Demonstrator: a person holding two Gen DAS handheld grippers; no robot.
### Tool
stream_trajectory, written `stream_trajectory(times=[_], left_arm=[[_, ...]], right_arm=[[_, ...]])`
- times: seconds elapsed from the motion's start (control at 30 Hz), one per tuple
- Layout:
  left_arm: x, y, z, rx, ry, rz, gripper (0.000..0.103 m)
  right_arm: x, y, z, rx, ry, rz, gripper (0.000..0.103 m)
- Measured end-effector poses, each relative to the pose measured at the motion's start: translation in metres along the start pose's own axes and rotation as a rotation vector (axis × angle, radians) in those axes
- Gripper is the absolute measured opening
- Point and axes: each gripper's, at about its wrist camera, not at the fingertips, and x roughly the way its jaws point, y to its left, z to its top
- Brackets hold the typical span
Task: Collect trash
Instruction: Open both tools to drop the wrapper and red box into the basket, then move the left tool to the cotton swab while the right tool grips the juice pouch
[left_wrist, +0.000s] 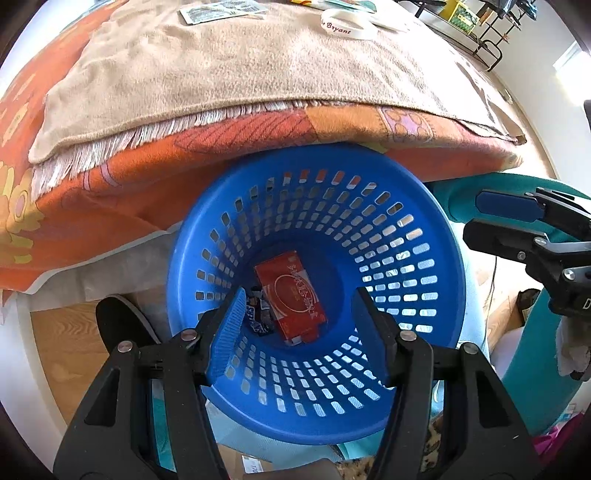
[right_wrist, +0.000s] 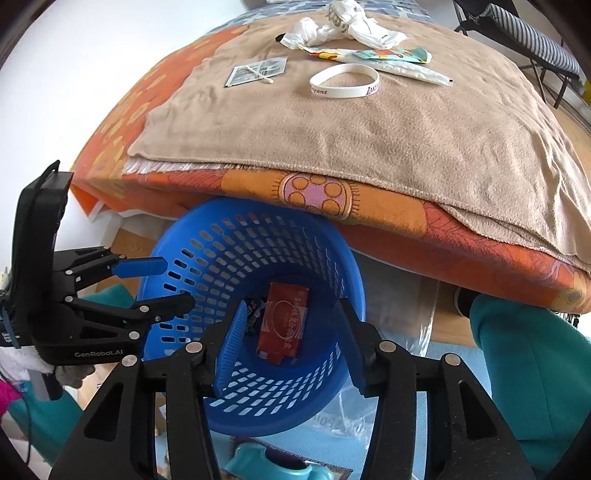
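A blue perforated basket (left_wrist: 303, 151) stands on the floor against the bed's edge. At its bottom lie a red wrapper (left_wrist: 291, 295) and some dark wrappers (left_wrist: 260, 314). My left gripper (left_wrist: 301, 332) hangs over the basket, open and empty; in the right wrist view the left gripper (right_wrist: 177, 284) sits at the basket's left rim. My right gripper (right_wrist: 291, 343) is also open and empty above the basket (right_wrist: 221, 210) and the red wrapper (right_wrist: 284, 325). On the bed lie a silver packet (right_wrist: 258, 72), a white wristband (right_wrist: 345, 85), a colourful wrapper (right_wrist: 388, 59) and a crumpled white bag (right_wrist: 340, 26).
A tan blanket (right_wrist: 369, 129) covers an orange floral bedspread (right_wrist: 388, 206) that overhangs the basket's far rim. A person's teal-clad limb (right_wrist: 535, 369) is at the right. A dark flat object (left_wrist: 125, 317) lies on the wooden floor left of the basket. A black rack (left_wrist: 480, 29) stands beyond the bed.
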Motion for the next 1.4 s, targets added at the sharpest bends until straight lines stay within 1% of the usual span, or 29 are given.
stream_trajectory(times=[0.13,0.27,0.5,0.63,0.77,1.0,1.17,1.23,1.3,1.33,1.4], left_arm=[[-0.002,0.001,0.004,-0.004,-0.007,0.003,0.061],[-0.009,0.003,0.012,-0.009,-0.034,0.012,0.061],[-0.026,0.012,0.035,-0.026,-0.099,0.024,0.061],[-0.037,0.019,0.054,-0.047,-0.128,0.023,0.061],[-0.048,0.03,0.075,-0.082,-0.158,0.008,0.061],[-0.061,0.044,0.116,-0.095,-0.206,0.038,0.061],[-0.059,0.059,0.146,-0.133,-0.226,0.035,0.061],[-0.056,0.065,0.157,-0.153,-0.228,0.025,0.061],[-0.054,0.071,0.167,-0.178,-0.229,0.002,0.056],[-0.051,0.073,0.172,-0.19,-0.222,-0.006,0.049],[-0.046,0.074,0.181,-0.201,-0.212,-0.015,0.047]], right_arm=[[-0.001,-0.002,0.003,0.007,-0.004,-0.001,0.048],[-0.005,-0.005,0.008,0.015,-0.011,-0.001,0.048],[-0.02,-0.015,0.027,0.012,-0.071,-0.001,0.049],[-0.033,-0.025,0.046,0.0,-0.121,0.008,0.049],[-0.043,-0.034,0.069,-0.013,-0.154,-0.006,0.049],[-0.057,-0.061,0.115,0.033,-0.201,-0.037,0.049],[-0.055,-0.08,0.146,0.069,-0.214,-0.059,0.05],[-0.049,-0.093,0.159,0.117,-0.208,-0.046,0.05],[-0.043,-0.104,0.168,0.167,-0.203,-0.024,0.05],[-0.039,-0.11,0.173,0.192,-0.2,-0.011,0.05],[-0.033,-0.119,0.18,0.23,-0.203,0.0,0.05]])
